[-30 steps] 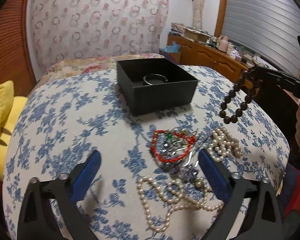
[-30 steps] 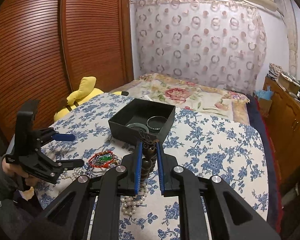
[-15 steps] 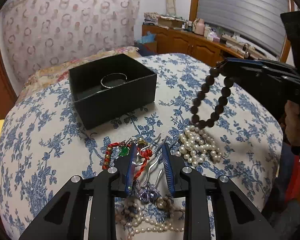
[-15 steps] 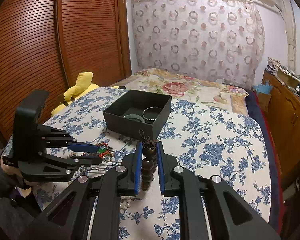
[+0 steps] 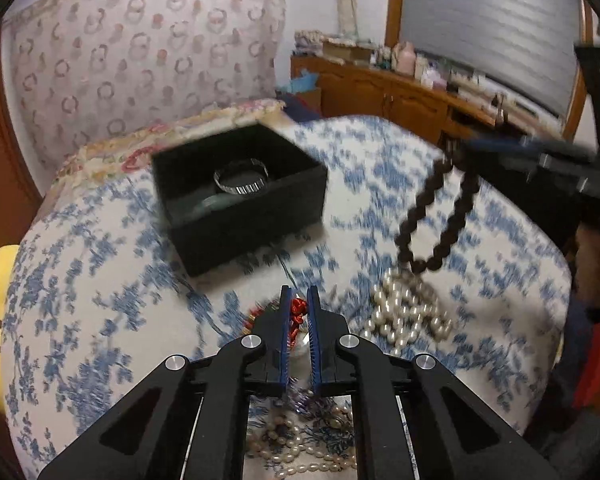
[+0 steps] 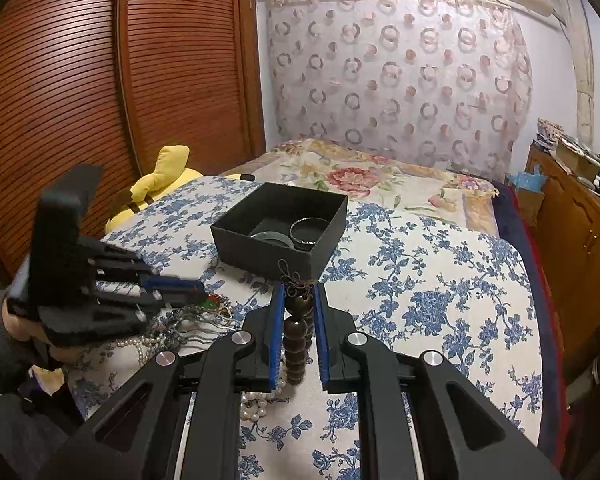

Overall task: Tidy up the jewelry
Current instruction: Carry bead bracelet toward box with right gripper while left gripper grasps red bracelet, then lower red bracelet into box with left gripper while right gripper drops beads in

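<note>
My left gripper (image 5: 299,293) has its jaws closing on a red cord bracelet (image 5: 298,311), which the pads pinch above the tangled jewelry pile (image 6: 204,314). In the right wrist view it (image 6: 198,285) hovers low over that pile. My right gripper (image 6: 298,292) is shut on a dark wooden bead bracelet (image 6: 296,344), which hangs as a loop (image 5: 436,212) over a heap of pearls (image 5: 408,314). An open black box (image 5: 244,220) sits farther back on the blue-flowered cover, with a silver bangle (image 5: 241,180) and a greenish bangle inside.
A yellow plush toy (image 6: 160,176) lies at the left edge of the bed. A wooden dresser (image 5: 400,96) with clutter stands to the right, and a slatted wooden wardrobe (image 6: 100,80) to the left. More pearl strands (image 5: 300,452) lie under the left gripper.
The left gripper went from wide open to shut, moving in over the pile and pinching the red bracelet. The right gripper held still with the bead bracelet.
</note>
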The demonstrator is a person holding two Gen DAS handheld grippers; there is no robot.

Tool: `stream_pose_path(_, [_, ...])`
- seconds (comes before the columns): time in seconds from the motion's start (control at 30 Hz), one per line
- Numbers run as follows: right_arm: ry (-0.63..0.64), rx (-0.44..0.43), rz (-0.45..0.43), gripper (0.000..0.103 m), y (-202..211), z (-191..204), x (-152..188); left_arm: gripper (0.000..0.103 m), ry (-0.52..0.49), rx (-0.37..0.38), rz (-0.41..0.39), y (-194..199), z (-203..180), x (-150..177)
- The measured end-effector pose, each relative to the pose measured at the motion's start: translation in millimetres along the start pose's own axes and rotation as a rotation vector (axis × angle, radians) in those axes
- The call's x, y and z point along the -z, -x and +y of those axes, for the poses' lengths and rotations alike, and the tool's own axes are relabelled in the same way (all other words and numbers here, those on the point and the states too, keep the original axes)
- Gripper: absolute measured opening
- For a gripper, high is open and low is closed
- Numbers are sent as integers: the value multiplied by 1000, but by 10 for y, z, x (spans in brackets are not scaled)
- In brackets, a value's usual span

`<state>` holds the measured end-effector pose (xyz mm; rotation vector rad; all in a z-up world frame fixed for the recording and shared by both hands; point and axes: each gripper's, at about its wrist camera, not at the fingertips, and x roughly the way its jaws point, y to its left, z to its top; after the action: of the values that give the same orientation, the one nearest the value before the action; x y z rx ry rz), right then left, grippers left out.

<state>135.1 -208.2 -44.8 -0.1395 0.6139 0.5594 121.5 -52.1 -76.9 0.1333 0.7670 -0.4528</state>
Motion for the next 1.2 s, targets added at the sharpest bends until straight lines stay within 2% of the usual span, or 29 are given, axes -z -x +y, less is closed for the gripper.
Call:
stream_pose_path(0.3, [14,-12,-41,16,61,73,-211,7,79,22,-84,304,341,-234])
stream_pose_path(0.4, [26,-13,-55,16,61,104,-309,7,80,12,-97,352,388,-302])
stream_pose_path(0.57, [39,-13,-77,16,70,136,-452,7,93,44,-111,420,426,-381])
stream_pose_path(0.7, [43,-13,-85,16,72,158,-511,7,92,22,-116,435,464,-400])
stream_pose_path(0.77, [45,-16,-82,16,62,167,-504,7,97,9,-96,388,509,-363])
stream_pose_path(0.87, [50,-15,-74,16,36,178,-470,7,111,-9,-9,190,618,-208])
stream_pose_path(0.97, [50,-18,-69,16,15,193,-458,7,113,-66,63,44,717,-30])
stream_pose_path(1.07, [50,-19,-65,16,-7,216,-449,7,101,-123,85,53,807,93])
stream_pose_path(1.2, [53,-21,-65,16,-20,235,-457,7,135,-204,87,113,1063,199])
